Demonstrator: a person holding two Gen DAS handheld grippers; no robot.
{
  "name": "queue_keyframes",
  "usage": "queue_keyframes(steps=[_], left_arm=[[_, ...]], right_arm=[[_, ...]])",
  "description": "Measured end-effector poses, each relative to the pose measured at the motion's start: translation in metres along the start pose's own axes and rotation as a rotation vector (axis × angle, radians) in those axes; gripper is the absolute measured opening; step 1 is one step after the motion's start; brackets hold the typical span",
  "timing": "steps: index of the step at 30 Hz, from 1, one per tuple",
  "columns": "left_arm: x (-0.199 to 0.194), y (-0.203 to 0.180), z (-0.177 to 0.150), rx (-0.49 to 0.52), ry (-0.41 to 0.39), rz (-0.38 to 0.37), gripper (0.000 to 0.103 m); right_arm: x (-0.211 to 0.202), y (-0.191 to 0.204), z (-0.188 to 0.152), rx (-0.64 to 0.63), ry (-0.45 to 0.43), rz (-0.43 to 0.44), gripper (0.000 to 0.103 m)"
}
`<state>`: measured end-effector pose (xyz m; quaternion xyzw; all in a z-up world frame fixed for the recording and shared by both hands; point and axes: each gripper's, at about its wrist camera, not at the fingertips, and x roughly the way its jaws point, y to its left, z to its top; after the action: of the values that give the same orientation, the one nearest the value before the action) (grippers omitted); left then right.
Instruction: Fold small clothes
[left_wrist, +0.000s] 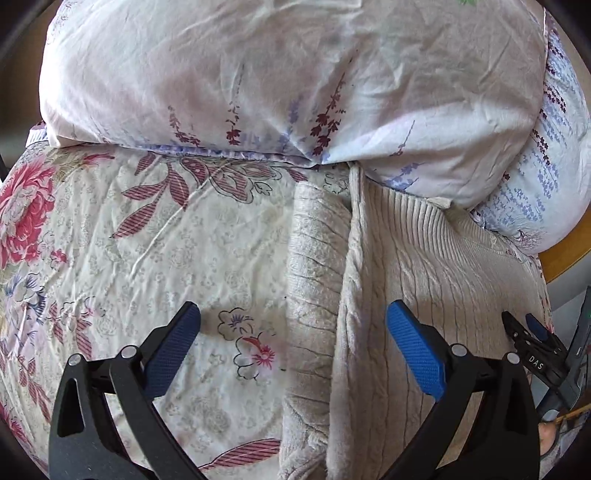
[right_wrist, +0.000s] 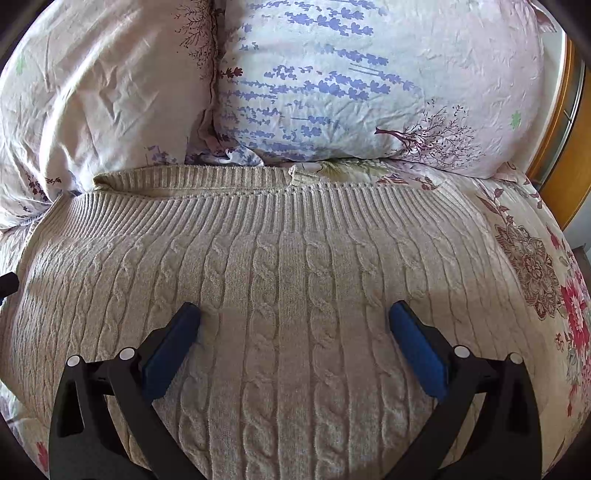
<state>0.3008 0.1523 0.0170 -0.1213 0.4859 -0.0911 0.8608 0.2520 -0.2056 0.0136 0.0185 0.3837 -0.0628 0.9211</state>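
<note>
Cable-knit sweater (right_wrist: 295, 295) laid on the bed (left_wrist: 129, 240) — one side (left_wrist: 314, 277) seen folded inward; further folds are judged outstanding. Left claw (left_wrist: 293, 321) and right claw (right_wrist: 294, 319) — held apart, empty.

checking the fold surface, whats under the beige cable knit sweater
The beige cable-knit sweater lies on a floral bedsheet, visible around it. Whatever sits directly beneath is covered.

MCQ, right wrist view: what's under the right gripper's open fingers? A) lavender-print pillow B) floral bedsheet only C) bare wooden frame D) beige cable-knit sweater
D: the right gripper, jaws spread wide, hangs over the beige cable-knit sweater; the lavender-print pillow lies farther ahead.
</note>
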Motion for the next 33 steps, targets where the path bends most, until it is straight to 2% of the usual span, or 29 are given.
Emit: queue_keyframes(steps=[2,3,5,6,8,10,13,16,21,26,32,33], left_arm=[[0.003,-0.005,0.002,0.012,-0.01,-0.02,0.098],[0.005,-0.008,0.002,0.017,-0.015,-0.032,0.092],[0.007,-0.015,0.006,0.023,-0.021,-0.037,0.075],[0.01,-0.016,0.007,0.01,-0.001,-0.092,0.053],[0.011,-0.017,0.008,-0.023,-0.001,-0.103,0.05],[0.012,-0.021,0.008,-0.012,0.002,-0.111,0.036],[0.015,-0.023,0.006,-0.045,0.014,-0.143,0.025],[0.014,-0.026,0.007,-0.094,0.011,-0.181,0.021],[-0.023,-0.036,0.01,-0.151,-0.041,-0.356,0.018],[-0.055,-0.092,0.015,-0.14,-0.066,-0.519,0.014],[-0.042,-0.159,0.015,-0.119,-0.017,-0.605,0.012],[-0.037,-0.169,0.015,-0.12,-0.004,-0.621,0.007]], right_arm=[[-0.001,0.001,-0.001,0.0,-0.001,0.002,0.102],[-0.001,0.001,-0.001,0.0,-0.001,0.002,0.102],[0.0,0.0,-0.001,-0.002,-0.001,0.004,0.102],[0.0,0.0,-0.001,-0.004,-0.001,0.004,0.102],[0.0,0.001,-0.001,-0.01,-0.004,0.003,0.102],[0.0,0.002,-0.001,-0.017,-0.006,-0.001,0.102],[-0.001,0.003,-0.002,-0.021,-0.006,-0.003,0.102],[-0.002,0.004,-0.001,-0.028,-0.006,0.0,0.102],[-0.002,0.006,0.001,-0.061,-0.002,0.001,0.102],[-0.001,0.007,0.003,-0.094,0.004,0.018,0.102],[-0.001,0.003,0.004,-0.122,0.003,0.069,0.102],[-0.003,0.0,0.005,-0.123,0.021,0.093,0.102]])
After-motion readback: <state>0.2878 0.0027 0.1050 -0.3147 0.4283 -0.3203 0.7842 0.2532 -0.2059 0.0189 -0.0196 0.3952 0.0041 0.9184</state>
